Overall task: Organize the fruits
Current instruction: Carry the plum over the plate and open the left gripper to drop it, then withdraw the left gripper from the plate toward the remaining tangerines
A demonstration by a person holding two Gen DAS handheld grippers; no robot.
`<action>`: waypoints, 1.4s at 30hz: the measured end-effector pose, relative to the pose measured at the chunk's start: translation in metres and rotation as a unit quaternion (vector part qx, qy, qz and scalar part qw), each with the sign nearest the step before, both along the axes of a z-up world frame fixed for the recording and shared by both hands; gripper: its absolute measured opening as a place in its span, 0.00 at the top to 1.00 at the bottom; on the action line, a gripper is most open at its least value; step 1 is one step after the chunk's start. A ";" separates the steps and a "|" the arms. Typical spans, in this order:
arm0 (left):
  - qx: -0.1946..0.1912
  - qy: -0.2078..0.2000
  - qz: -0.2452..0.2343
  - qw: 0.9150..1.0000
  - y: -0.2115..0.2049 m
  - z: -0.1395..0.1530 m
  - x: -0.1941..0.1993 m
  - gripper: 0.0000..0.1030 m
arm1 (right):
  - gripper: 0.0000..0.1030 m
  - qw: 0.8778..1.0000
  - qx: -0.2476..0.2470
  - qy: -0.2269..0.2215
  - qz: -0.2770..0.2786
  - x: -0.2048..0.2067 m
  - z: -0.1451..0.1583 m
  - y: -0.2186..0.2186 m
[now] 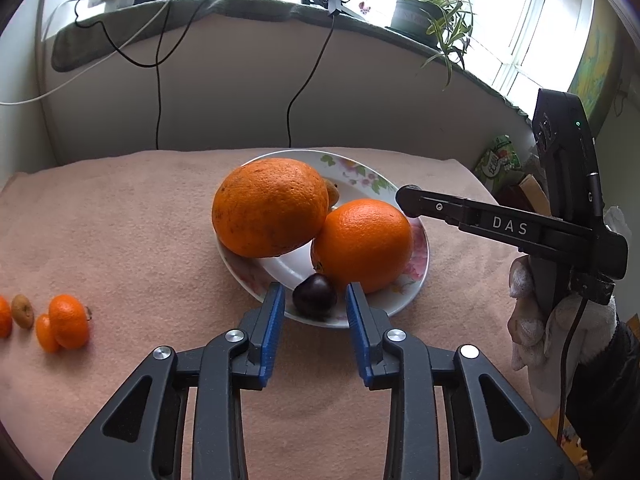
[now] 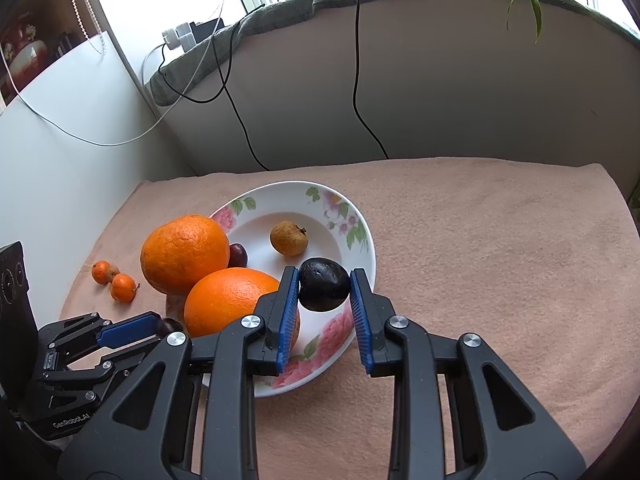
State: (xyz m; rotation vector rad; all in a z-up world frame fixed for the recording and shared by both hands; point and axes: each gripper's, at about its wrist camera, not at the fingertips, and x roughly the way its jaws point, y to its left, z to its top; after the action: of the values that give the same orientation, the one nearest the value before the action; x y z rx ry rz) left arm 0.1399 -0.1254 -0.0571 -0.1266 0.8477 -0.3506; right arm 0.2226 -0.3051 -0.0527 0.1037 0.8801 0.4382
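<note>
A flowered white plate (image 1: 362, 174) on the pink cloth holds two large oranges (image 1: 270, 206) (image 1: 362, 244) and a small brown fruit (image 2: 289, 238). A small dark red fruit (image 1: 314, 295) lies at the plate's near rim between the blue pads of my left gripper (image 1: 315, 290). A gap shows on each side of it, so that gripper is open. My right gripper (image 2: 325, 280) is shut on a black plum-like fruit (image 2: 324, 290), held just over the plate's right side. Another dark red fruit (image 2: 238, 255) sits behind the oranges.
Small mandarins (image 1: 68, 320) and a small brown fruit (image 1: 22, 311) lie on the cloth left of the plate. A gloved hand (image 1: 540, 320) holds the right gripper. A wall with hanging cables (image 1: 158, 92) and a sill with a potted plant (image 1: 420, 12) close off the back.
</note>
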 end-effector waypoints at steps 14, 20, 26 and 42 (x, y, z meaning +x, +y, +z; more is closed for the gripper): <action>0.009 -0.012 0.004 1.000 -0.001 0.006 -0.006 0.34 | 0.19 1.000 0.007 -0.018 -0.016 -0.008 0.012 -0.003; 0.029 -0.019 0.019 0.999 0.000 0.009 -0.010 0.28 | 0.18 1.000 0.006 -0.022 -0.016 -0.012 0.017 0.001; 0.033 -0.022 0.030 0.999 0.006 0.011 -0.014 0.24 | 0.18 1.000 0.005 -0.025 -0.012 -0.019 0.021 0.007; 0.030 -0.036 0.046 0.998 0.027 0.022 -0.026 0.24 | 0.17 0.999 0.008 -0.036 -0.003 -0.040 0.036 0.028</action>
State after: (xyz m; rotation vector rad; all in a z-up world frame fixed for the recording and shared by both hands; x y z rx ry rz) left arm 0.1141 -0.0980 -0.0352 -0.0961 0.7782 -0.2409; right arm 0.1825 -0.2769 -0.0168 0.1040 0.8058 0.4408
